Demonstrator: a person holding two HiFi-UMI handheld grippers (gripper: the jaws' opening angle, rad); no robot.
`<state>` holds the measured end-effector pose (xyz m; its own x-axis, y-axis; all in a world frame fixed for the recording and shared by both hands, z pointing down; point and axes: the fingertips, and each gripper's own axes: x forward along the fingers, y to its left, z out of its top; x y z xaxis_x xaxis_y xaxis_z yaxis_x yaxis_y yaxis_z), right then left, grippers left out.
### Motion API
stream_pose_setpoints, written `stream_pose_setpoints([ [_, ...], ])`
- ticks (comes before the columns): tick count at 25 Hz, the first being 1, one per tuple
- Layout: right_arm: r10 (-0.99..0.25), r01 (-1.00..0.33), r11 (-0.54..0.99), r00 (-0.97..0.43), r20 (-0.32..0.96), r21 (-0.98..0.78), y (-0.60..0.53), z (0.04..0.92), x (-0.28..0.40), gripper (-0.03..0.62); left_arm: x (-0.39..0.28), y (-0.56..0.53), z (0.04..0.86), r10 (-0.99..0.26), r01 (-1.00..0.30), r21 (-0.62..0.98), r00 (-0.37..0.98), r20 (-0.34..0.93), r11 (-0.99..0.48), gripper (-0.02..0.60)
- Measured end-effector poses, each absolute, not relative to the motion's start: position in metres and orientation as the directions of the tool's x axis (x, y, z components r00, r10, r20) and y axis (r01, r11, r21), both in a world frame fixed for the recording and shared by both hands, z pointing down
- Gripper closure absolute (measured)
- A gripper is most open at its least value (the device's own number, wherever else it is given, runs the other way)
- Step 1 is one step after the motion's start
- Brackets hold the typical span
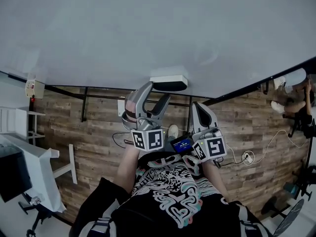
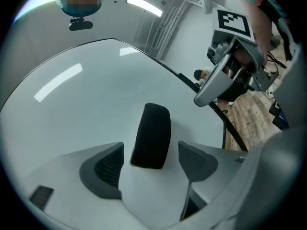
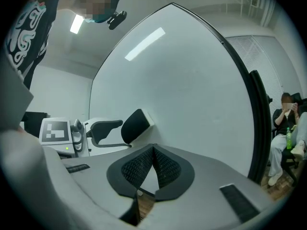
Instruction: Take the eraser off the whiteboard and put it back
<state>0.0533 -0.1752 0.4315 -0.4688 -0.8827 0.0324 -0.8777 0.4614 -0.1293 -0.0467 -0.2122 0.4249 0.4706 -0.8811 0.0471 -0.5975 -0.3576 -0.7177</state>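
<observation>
The eraser (image 2: 151, 133) looks light and soft, so pinch its long sides. The left tongs (image 2: 152, 150) are wide around it. The right tongs (image 3: 152, 151) are shut

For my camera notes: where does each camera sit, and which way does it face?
Head view: on the person's head, looking steeply down at the whiteboard, eraser, left tool and right tool; the person's shirt shows.
Left gripper view: on the left tool, looking along its open jaws at the eraser between them; the right tool shows upper right.
Right gripper view: on the right tool, jaws together, facing the whiteboard; shirt shows upper left.
Shared: all three show the eraser on the whiteboard.
</observation>
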Motion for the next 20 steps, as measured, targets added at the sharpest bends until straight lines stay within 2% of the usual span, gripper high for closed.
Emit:
stream_pose_setpoints([
  [6, -0.878, -0.873, 0.471, -0.478, 0.025, -0.124, -0.184, 0.429, 0.055, 0.579, -0.041, -0.223, 0.428, -0.889, -0.538, -0.778, 0.455, 0.058, -0.326, 0.229],
  [20, -0.877, -0.873, 0.474, -0.48, 0.028, -0.113, -0.198, 0.431, 0.066, 0.58, -0.03, -0.235, 0.43, -0.897, -0.501, -0.825, 0.442, 0.015, -0.261, 0.228],
])
